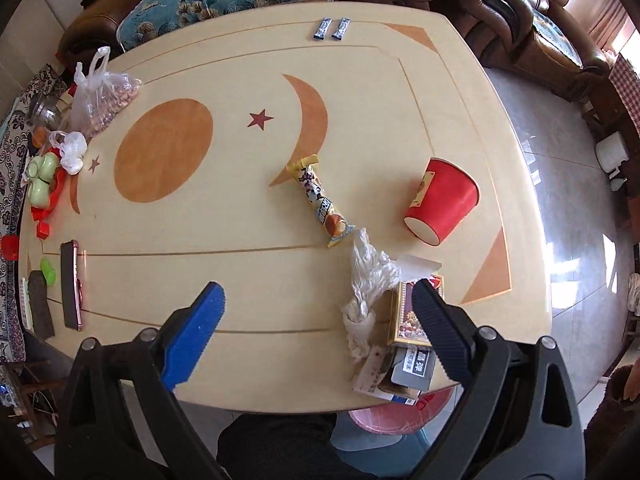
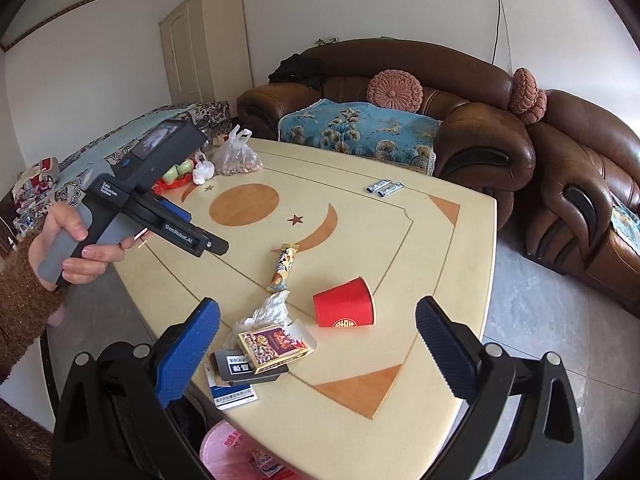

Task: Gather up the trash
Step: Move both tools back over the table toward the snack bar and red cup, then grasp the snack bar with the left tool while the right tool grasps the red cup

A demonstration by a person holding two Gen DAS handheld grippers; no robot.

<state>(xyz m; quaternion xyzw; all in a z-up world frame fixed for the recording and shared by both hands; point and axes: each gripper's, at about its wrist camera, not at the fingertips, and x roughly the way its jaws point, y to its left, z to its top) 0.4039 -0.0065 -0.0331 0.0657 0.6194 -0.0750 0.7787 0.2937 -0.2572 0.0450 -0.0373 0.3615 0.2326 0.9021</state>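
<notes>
Trash lies on the cream table (image 1: 360, 92) (image 2: 440, 248): a tipped red paper cup (image 1: 442, 202) (image 2: 346, 310), a yellow snack wrapper (image 1: 320, 200) (image 2: 283, 268), a crumpled white plastic bag (image 1: 370, 280) (image 2: 268, 312), and a pile of small boxes and cards (image 1: 408, 340) (image 2: 264, 350) at the near edge. My left gripper (image 1: 320, 300) is open and empty above the near edge, its right finger over the boxes. My right gripper (image 2: 318, 320) is open and empty above the pile. The left gripper's body (image 2: 160, 200) shows in the right wrist view.
Two small sachets (image 1: 332, 29) (image 2: 385, 188) lie at the far edge. A bag of nuts (image 1: 106, 96) (image 2: 236, 158), toys, a phone (image 1: 71, 284) and clutter line the left side. A pink-lined bin (image 2: 240, 456) (image 1: 396, 412) sits below the near edge. Brown sofas (image 2: 480, 120) stand behind.
</notes>
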